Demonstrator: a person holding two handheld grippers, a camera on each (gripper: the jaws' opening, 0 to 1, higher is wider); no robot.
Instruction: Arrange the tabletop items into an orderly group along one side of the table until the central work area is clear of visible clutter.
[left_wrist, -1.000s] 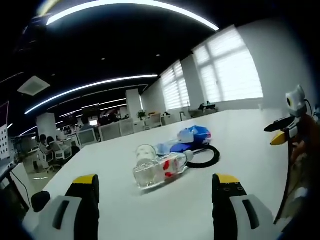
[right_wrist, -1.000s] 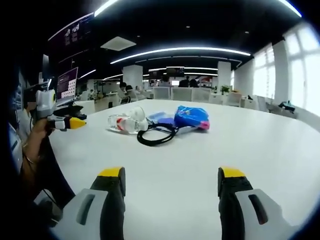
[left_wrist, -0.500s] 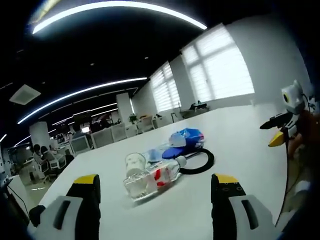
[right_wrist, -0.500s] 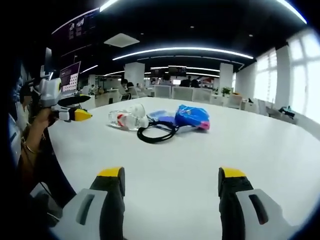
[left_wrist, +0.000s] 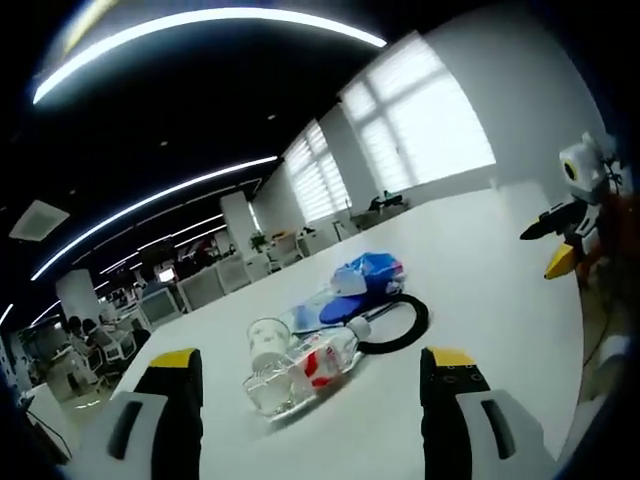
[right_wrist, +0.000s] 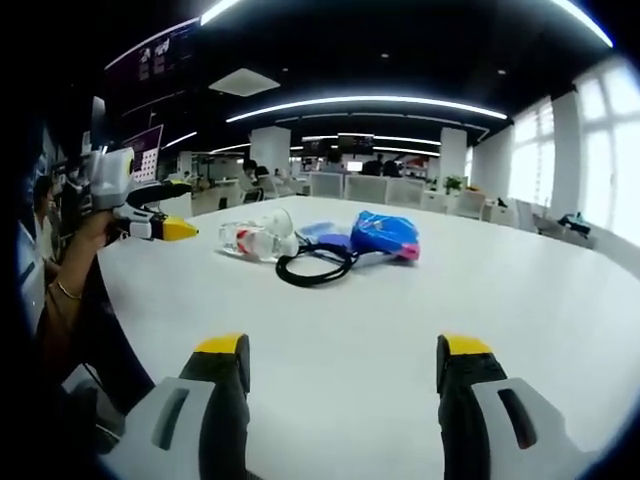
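- The left gripper (left_wrist: 310, 385) is pointing at the clear bottle (left_wrist: 305, 366), jaws wide apart, holding nothing.
- The bottle is lying on the white table (right_wrist: 420, 300), long axis crosswise to the jaws.
- The right gripper (right_wrist: 340, 365) is standing farther off, gaping, empty.

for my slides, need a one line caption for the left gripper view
Open left gripper faces a clear bottle, black cable loop and blue bag on a white table.

A dim open-plan office with a dark ceiling (right_wrist: 420, 40), long curved white light strips (right_wrist: 365, 100), bright blinded windows (left_wrist: 425, 110), white square columns (right_wrist: 268, 150) and distant desks with chairs (right_wrist: 345, 186).
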